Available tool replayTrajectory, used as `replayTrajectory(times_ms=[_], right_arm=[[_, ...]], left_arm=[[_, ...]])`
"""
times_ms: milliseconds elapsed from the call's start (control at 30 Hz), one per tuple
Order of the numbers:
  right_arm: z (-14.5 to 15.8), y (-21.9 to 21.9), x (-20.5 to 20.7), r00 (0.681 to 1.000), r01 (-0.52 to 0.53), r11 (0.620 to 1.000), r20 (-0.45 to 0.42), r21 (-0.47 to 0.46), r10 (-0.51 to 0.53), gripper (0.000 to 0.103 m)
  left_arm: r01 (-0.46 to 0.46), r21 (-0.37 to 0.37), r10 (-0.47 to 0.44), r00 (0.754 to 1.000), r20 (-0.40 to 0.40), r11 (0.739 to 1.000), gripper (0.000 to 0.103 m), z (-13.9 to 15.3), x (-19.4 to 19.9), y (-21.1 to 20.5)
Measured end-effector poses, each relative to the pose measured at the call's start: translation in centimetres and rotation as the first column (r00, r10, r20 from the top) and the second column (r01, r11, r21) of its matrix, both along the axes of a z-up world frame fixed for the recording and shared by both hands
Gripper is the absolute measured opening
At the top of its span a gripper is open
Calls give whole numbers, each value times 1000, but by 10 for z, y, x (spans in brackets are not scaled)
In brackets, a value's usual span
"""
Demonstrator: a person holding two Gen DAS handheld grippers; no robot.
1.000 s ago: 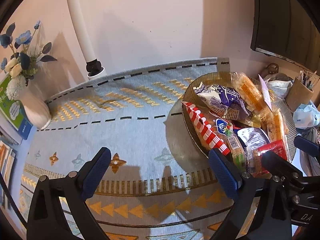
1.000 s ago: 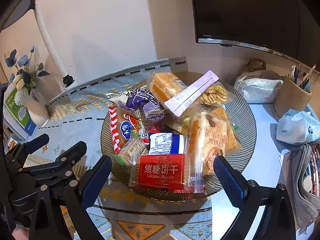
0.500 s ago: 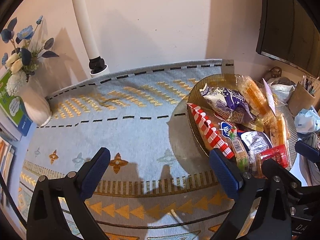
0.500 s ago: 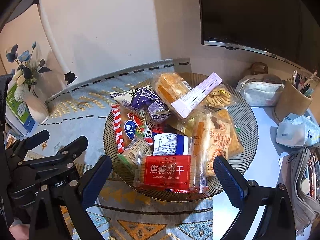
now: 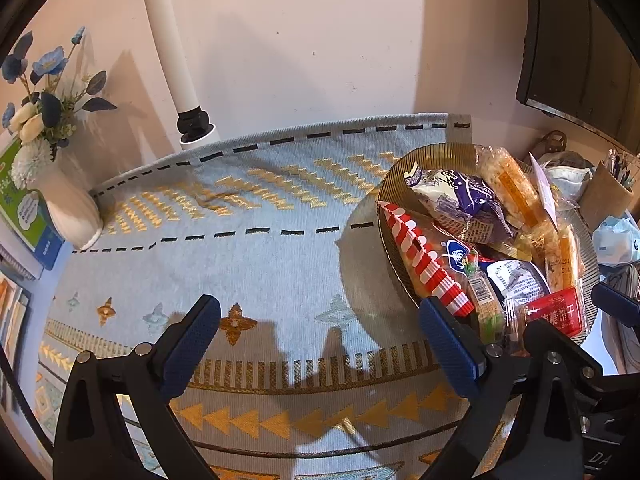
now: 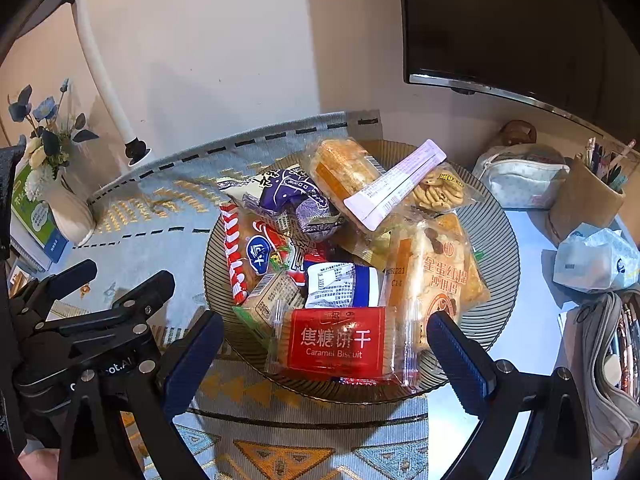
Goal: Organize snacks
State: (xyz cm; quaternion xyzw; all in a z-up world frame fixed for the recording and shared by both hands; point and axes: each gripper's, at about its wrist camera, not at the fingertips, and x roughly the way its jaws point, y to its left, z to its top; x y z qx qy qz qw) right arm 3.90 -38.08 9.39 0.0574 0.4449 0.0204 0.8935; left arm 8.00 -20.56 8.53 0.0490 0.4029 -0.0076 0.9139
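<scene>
Between right gripper (image 6: pixel 325 354) pads, spread wide w/ nothing clamped: red Caramel Biscuit pack (image 6: pixel 337 342) at near rim of ribbed plate (image 6: pixel 498 236), just ahead of fingertips, not touched as far as can be told. Beyond it on same plate, piled: blue-white sachet (image 6: pixel 340 284), tall clear pack w/ orange print (image 6: pixel 436 276) to the right, red-white striped bag (image 6: pixel 240 256) leaning on left rim, purple-white bag (image 6: pixel 288 196) further back, orange pastry pack (image 6: pixel 344 168) and long lilac stick pack (image 6: pixel 394 186) lying across top, small cookie pack (image 6: pixel 438 190) at rear. Left of plate, close by: left gripper (image 5: pixel 316 344), also gaping, empty, hovering over bare blue-gold patterned cloth (image 5: pixel 248 248).

From left wrist view: plate off to the right of left gripper, striped bag just past right-hand pad; Caramel Biscuit pack further right, beside right gripper's dark fingers.

Open room: wide clear stretch of cloth left of plate, up to wall. Left edge taken by white vase of blue flowers (image 5: pixel 60 184) and green-blue book (image 5: pixel 28 220); white pole w/ black base (image 5: pixel 192 120) at back edge. Right of plate, crowded: pale pouch (image 6: pixel 520 176), brown pen cup (image 6: pixel 580 200), tissue pack (image 6: pixel 596 256), grey pencil case (image 6: pixel 604 360). Dark screen (image 6: pixel 500 20) on wall above, rear right.
</scene>
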Motion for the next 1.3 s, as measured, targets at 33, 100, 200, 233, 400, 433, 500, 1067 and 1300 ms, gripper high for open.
replayTrajectory(times_ms=[33,100,200,233,400,433,500,1067,1300], right_arm=[[0,0,0,1000,0,1000,0,1,0,101],[0,0,0,1000,0,1000,2,3,0,101],[1,1,0,1000,2,1000,4,7,-2,101],[1,1,0,1000,4,1000,6,5,-4,101],[2,1,0,1000,5,1000,8,8,-5,101],[1,1,0,1000,4,1000,7,9,-4,101],[1,1,0,1000,6,1000,3,10,-6,101],[-3,5,-4,1000,21,1000,-15,12,-21,101],[-3,5,-5,1000,28,1000,-10,11,-28,101]], left_arm=[[0,-1,0,1000,0,1000,99,0,0,0],[-1,0,1,1000,-2,1000,99,0,1,1],[-1,0,1,1000,-1,1000,99,0,1,1],[1,-1,-1,1000,-1,1000,99,-1,1,1],[2,6,-2,1000,-6,1000,99,-1,2,2],[0,4,0,1000,-6,1000,99,-1,2,3],[-3,-1,3,1000,-8,1000,99,-1,2,5],[-10,-9,10,1000,-9,1000,99,-4,1,3],[3,-18,-3,1000,0,1000,99,-2,-1,2]])
